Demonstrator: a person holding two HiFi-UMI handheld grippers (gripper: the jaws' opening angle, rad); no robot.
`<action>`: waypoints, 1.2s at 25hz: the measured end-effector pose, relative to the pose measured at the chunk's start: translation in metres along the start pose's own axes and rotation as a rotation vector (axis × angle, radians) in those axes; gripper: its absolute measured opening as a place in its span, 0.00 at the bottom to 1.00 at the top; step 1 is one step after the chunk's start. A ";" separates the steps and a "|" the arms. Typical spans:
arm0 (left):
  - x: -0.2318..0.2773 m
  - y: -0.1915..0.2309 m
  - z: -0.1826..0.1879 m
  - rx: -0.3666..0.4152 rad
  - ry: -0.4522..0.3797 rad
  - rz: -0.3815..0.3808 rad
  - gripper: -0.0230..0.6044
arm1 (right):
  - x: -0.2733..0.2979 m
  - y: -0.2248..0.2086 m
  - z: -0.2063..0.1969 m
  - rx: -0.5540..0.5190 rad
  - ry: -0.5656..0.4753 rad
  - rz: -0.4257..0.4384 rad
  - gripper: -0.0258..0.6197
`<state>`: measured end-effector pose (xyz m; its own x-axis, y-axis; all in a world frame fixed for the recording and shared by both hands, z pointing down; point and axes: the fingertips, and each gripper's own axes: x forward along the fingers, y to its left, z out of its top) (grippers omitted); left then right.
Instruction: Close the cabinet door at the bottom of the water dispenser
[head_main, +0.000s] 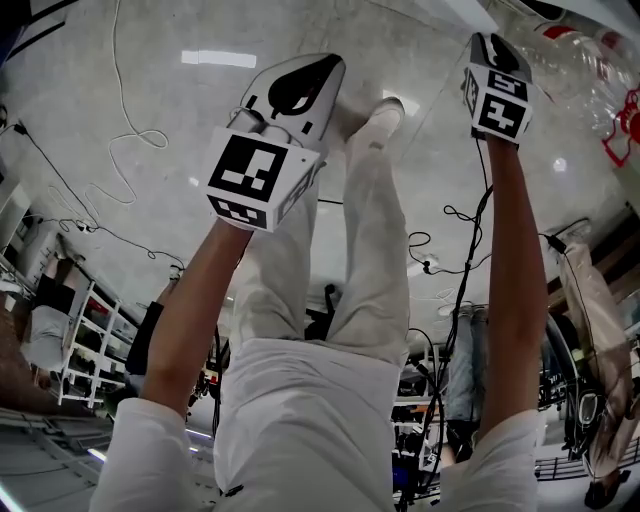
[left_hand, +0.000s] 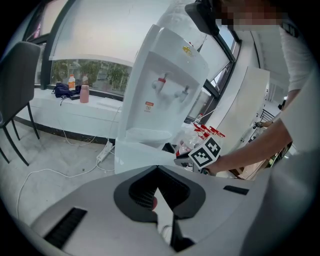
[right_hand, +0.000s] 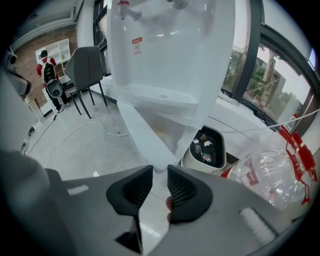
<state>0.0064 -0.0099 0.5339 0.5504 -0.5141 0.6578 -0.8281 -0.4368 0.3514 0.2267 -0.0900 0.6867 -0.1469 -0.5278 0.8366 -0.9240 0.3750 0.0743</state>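
Glossy veined floor (right_hand: 80, 150); flat white cabinet door (right_hand: 142, 135).

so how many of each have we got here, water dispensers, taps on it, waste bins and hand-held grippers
water dispenser: 1
taps: 2
waste bin: 1
hand-held grippers, left and right: 2
total: 6

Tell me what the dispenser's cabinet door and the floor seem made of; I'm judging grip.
Cabinet door: probably white plastic, smooth and semi-gloss, judging by its thin moulded edge; painted metal is possible. Floor: polished pale stone or tile, veined, mirroring ceiling lights.
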 end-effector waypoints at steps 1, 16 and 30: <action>0.001 0.001 0.000 -0.002 -0.001 0.000 0.04 | 0.001 -0.002 0.002 -0.001 -0.001 -0.003 0.20; 0.016 0.006 0.015 0.007 -0.017 0.000 0.04 | 0.015 -0.036 0.017 0.027 -0.023 -0.067 0.18; 0.026 0.010 0.027 0.008 -0.023 0.002 0.04 | 0.036 -0.065 0.041 0.154 -0.048 -0.113 0.17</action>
<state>0.0152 -0.0471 0.5366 0.5511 -0.5317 0.6431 -0.8284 -0.4414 0.3449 0.2673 -0.1643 0.6896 -0.0522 -0.5972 0.8004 -0.9782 0.1919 0.0794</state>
